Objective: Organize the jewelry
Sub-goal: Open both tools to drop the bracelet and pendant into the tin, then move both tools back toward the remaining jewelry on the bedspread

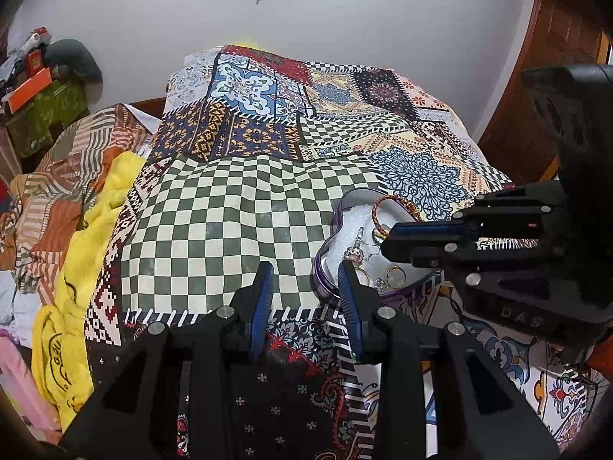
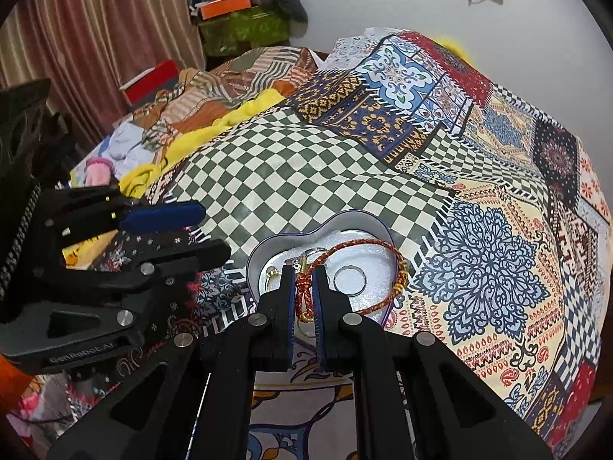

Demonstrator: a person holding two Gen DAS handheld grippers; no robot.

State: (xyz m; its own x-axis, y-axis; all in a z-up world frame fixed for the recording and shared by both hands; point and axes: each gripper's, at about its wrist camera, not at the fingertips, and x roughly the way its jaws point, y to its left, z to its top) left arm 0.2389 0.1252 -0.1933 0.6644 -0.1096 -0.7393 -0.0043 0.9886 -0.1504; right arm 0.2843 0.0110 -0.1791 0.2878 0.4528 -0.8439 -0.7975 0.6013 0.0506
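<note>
A heart-shaped tin (image 2: 345,219) with a white lining sits on the patchwork bedspread (image 2: 314,176); it also shows in the left wrist view (image 1: 325,245). My right gripper (image 2: 305,274) is shut on a red and gold braided bracelet (image 2: 387,247), which loops over the tin's right side. Inside the tin lie a silver ring (image 2: 348,278), gold rings (image 1: 395,274) and a pink-stoned earring (image 1: 354,255). My left gripper (image 1: 306,274) is open and empty, just left of the tin's near edge. The right gripper (image 1: 394,239) reaches over the tin in the left wrist view.
A yellow cloth (image 1: 80,268) and a striped blanket (image 1: 76,161) lie at the bed's left. Green and orange boxes (image 2: 241,15) stand by the far wall, a curtain (image 2: 95,38) to the left. A wooden door (image 1: 536,88) is at the right.
</note>
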